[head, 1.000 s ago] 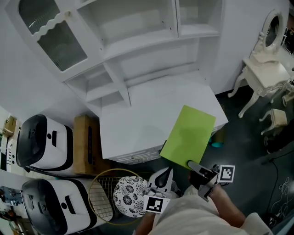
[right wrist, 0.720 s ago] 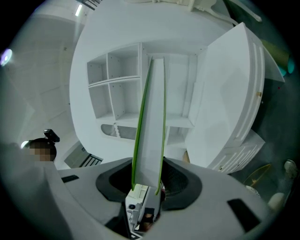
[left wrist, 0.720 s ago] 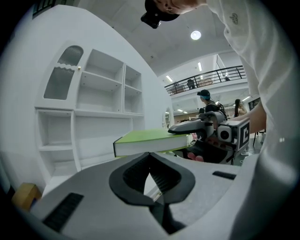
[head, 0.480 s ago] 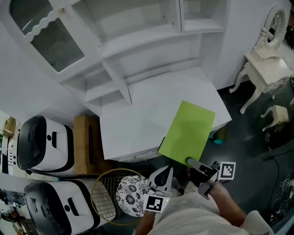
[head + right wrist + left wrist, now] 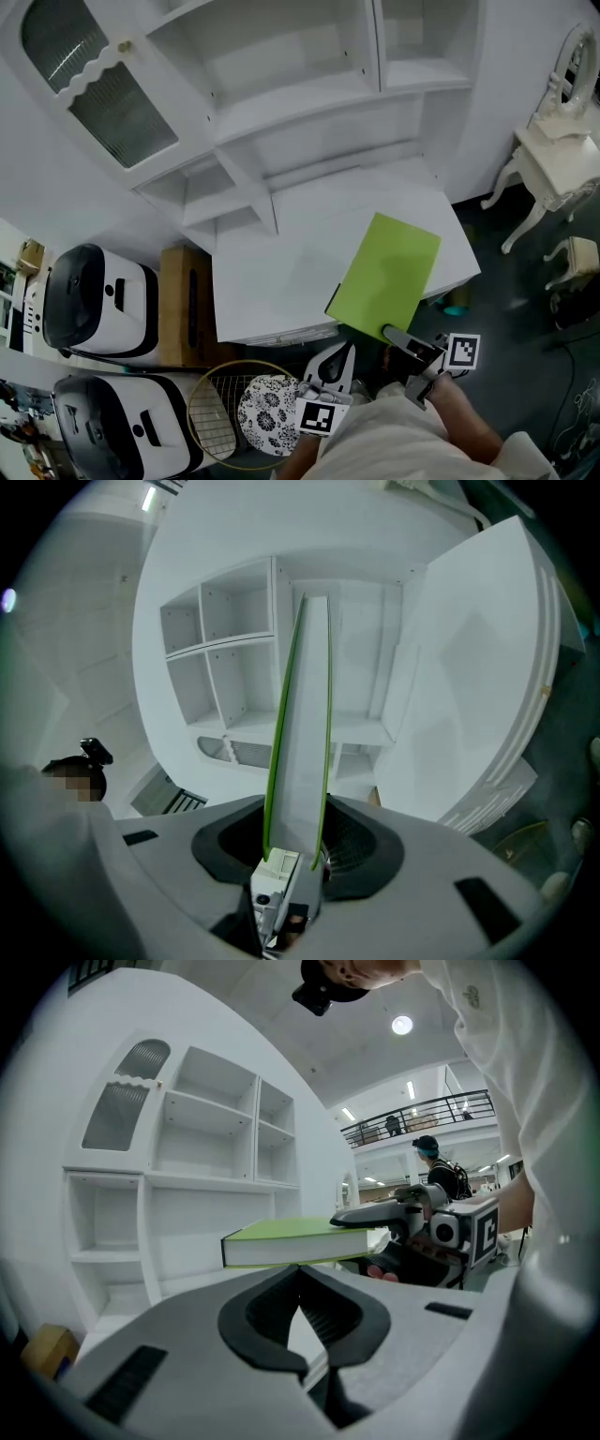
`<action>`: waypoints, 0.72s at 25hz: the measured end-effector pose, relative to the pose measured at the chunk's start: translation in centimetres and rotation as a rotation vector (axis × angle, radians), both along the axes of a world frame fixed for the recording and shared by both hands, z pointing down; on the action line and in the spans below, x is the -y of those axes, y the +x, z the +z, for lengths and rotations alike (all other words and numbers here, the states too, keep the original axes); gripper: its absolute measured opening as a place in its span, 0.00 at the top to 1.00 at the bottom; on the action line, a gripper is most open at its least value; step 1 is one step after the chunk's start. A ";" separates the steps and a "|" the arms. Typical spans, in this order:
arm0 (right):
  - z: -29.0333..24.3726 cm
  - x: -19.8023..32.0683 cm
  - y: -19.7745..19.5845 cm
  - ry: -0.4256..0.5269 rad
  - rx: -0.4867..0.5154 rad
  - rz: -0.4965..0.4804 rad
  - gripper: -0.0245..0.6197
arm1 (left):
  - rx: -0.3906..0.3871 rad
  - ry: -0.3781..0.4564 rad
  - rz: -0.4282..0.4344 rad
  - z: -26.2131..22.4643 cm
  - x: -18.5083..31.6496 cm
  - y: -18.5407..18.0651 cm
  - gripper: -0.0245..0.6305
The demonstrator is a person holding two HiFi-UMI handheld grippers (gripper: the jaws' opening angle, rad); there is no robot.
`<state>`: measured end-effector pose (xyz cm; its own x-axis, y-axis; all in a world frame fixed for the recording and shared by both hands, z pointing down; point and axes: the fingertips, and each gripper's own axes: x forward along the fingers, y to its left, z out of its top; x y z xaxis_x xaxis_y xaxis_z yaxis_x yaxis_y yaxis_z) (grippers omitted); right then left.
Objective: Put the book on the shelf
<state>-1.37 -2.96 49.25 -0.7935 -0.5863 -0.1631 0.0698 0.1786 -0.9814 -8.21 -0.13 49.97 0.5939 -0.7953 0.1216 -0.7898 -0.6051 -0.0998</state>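
A flat lime-green book (image 5: 386, 274) hangs over the front right corner of the white counter (image 5: 281, 258), and my right gripper (image 5: 389, 335) is shut on its near edge. In the right gripper view the book (image 5: 302, 714) stands on edge between the pads, pointing at the white shelf unit (image 5: 234, 658). My left gripper (image 5: 345, 349) waits below the counter's front edge, shut and empty. From the left gripper view (image 5: 300, 1274) the book (image 5: 295, 1243) lies level, with the right gripper (image 5: 412, 1215) clamped on it. The open shelves (image 5: 281, 103) rise behind the counter.
Two white-and-black appliances (image 5: 94, 300) (image 5: 112, 422) and a cardboard box (image 5: 183, 305) stand left of the counter. A racket (image 5: 217, 412) and a patterned round object (image 5: 267, 412) lie near my feet. A white dressing table (image 5: 562, 141) and stool (image 5: 577, 258) are at the right.
The head view has drifted, so the shelf unit and counter sit slightly further right. The book and both grippers keep about the same places.
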 end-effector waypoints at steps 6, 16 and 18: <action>-0.5 2.8 1.5 0.012 0.001 -0.025 0.72 | -0.003 0.007 -0.014 -0.4 2.9 1.8 0.96; -1.1 7.0 4.0 0.025 0.008 -0.085 0.72 | -0.021 0.003 -0.089 -0.8 6.9 4.3 0.96; -1.0 7.6 4.5 0.024 0.008 -0.101 0.72 | -0.035 -0.004 -0.113 -0.8 7.6 4.9 0.96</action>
<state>3.09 -10.53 48.23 -0.8471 -0.4990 -0.1827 0.0963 0.1940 -0.9763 -3.32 -7.70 49.17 0.5046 -0.8568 0.1060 -0.8559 -0.5126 -0.0689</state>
